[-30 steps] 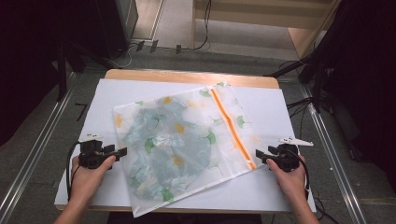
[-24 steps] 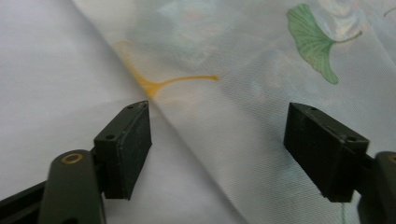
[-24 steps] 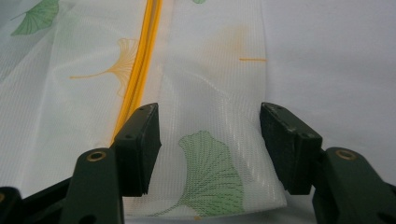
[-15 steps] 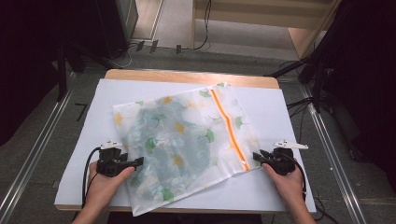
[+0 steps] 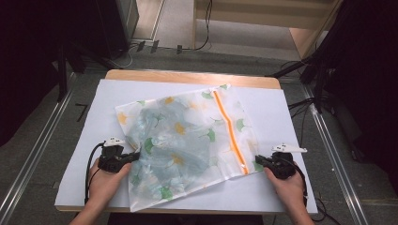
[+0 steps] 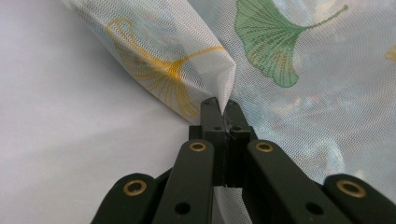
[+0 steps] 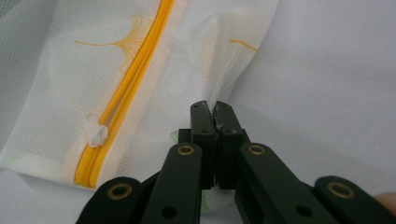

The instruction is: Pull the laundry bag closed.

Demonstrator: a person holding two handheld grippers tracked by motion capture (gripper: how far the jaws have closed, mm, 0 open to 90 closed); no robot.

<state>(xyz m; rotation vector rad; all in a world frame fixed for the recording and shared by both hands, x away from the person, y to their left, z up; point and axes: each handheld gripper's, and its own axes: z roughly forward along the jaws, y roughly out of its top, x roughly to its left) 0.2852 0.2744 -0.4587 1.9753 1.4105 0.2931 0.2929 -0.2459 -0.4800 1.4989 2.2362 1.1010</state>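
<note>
left gripper [image 5: 133,156]: fingers just closed, pinching mesh bag [image 5: 187,140] | right gripper [image 5: 258,161]: likewise

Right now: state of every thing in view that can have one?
mesh bag: flat on the table, something blue-grey inside
zipper: closed, pull at the near end
left gripper: shut on the bag's left edge, fabric pinched up
right gripper: shut on the bag's right edge

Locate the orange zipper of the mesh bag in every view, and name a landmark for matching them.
High view: the orange zipper runs down the right part of the white leaf-printed mesh bag, ending near the right tool.
Left gripper view: not in it.
Right gripper view: the zipper slants from top centre to lower left, with its white slider low down.
Shared landmark: the bag's green and yellow ginkgo-leaf print.
</note>
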